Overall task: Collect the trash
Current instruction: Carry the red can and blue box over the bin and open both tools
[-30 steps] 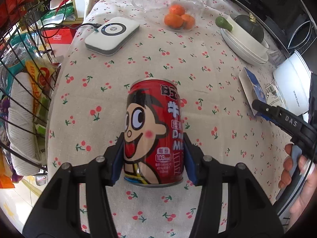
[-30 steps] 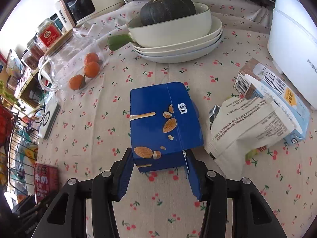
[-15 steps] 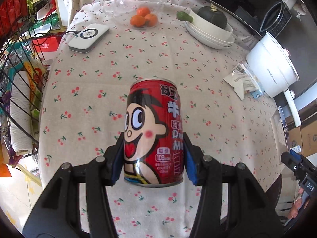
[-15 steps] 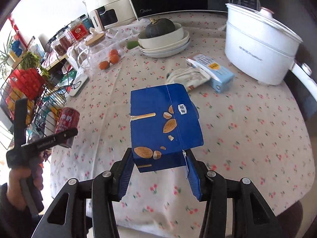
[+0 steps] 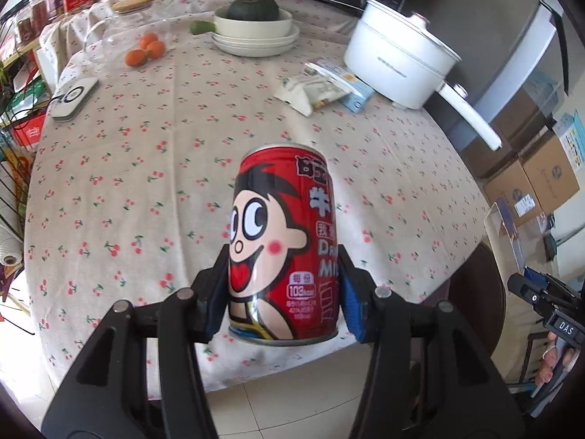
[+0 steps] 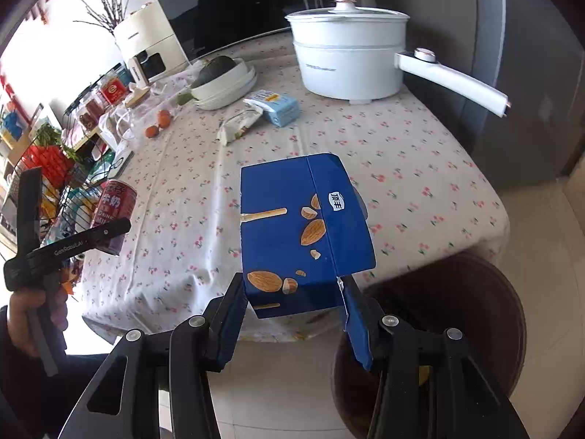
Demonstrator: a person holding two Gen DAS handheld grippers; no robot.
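My left gripper [image 5: 281,292] is shut on a red drink can [image 5: 283,241] with a cartoon face, held upright in the air past the table's front edge. The can also shows in the right wrist view [image 6: 115,206]. My right gripper [image 6: 292,311] is shut on a blue almond snack box [image 6: 303,226], held over the rim of a dark brown bin [image 6: 457,292] on the floor. A white wrapper [image 5: 310,89] and a light blue carton [image 5: 356,91] lie on the table near the pot.
The cherry-print tablecloth [image 5: 146,168] covers the table. On it stand a white electric pot [image 5: 395,66] with a long handle, stacked dishes with a squash [image 5: 254,25], a glass jar with oranges [image 5: 144,51] and a white device [image 5: 75,97]. Cardboard boxes [image 5: 533,179] stand on the floor at the right.
Both grippers have pulled back and up from the table with the can and the box. The right gripper now hangs over the bin beside the table.
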